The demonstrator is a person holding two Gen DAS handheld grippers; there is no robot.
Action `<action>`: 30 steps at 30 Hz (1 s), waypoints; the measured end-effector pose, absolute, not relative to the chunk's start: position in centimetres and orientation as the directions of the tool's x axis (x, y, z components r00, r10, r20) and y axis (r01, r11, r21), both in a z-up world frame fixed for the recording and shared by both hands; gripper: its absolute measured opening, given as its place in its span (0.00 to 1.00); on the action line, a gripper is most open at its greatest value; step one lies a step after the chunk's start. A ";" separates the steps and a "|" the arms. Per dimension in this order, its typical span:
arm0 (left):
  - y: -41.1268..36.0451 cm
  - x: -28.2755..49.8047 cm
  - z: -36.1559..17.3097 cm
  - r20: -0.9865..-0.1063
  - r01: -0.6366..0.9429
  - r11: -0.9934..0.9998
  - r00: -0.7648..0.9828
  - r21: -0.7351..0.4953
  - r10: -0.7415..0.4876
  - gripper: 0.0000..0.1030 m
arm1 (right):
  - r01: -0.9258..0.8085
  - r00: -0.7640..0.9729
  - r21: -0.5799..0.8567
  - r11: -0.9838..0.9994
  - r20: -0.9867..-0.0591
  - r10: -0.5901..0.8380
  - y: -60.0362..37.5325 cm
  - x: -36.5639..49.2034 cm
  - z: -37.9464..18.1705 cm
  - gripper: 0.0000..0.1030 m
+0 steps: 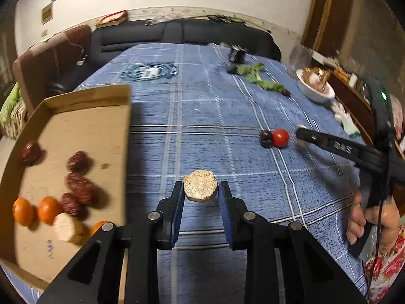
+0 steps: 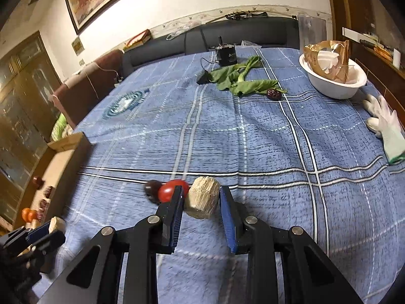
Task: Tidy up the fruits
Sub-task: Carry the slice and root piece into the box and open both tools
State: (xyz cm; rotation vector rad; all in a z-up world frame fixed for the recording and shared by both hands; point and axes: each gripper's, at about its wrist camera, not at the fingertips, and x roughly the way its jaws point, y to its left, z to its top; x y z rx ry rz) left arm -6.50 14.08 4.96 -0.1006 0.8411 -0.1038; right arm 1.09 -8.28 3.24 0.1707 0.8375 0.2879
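Note:
My left gripper (image 1: 200, 190) is shut on a pale cut stalk piece (image 1: 200, 186) and holds it above the blue cloth, right of the cardboard tray (image 1: 83, 126). The tray holds oranges (image 1: 48, 209), dark red dates (image 1: 78, 162) and another pale piece (image 1: 67, 228). My right gripper (image 2: 201, 195) has a second pale piece (image 2: 202, 197) between its jaws, touching both pads. A red tomato (image 2: 172, 190) and a dark fruit (image 2: 152, 187) lie just left of it. In the left wrist view the right gripper (image 1: 301, 133) is beside the tomato (image 1: 280, 138).
Green leaves (image 2: 240, 78) and a dark date (image 2: 274, 93) lie far on the cloth. A white bowl (image 2: 334, 86) with brown paper stands at the far right, a white glove (image 2: 384, 124) near the right edge. A black device (image 2: 226, 54) stands at the back.

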 end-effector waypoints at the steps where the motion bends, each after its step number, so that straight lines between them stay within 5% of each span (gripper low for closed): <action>1: 14.7 -6.7 5.1 -0.735 0.039 0.990 0.666 -0.137 -0.127 0.26 | -0.191 0.632 0.270 0.944 -0.701 0.329 -8.1 0.7 3.6 0.30; 18: 28.8 -5.6 7.6 -0.739 -0.218 0.973 0.667 -0.072 0.095 0.26 | -0.504 0.436 0.358 0.786 -0.681 0.589 8.4 -1.7 7.7 0.31; 30: 33.4 -2.0 4.6 -0.830 -0.289 0.950 0.554 -0.114 0.069 0.26 | -0.581 0.368 0.255 0.773 -0.765 0.528 20.0 2.3 4.4 0.32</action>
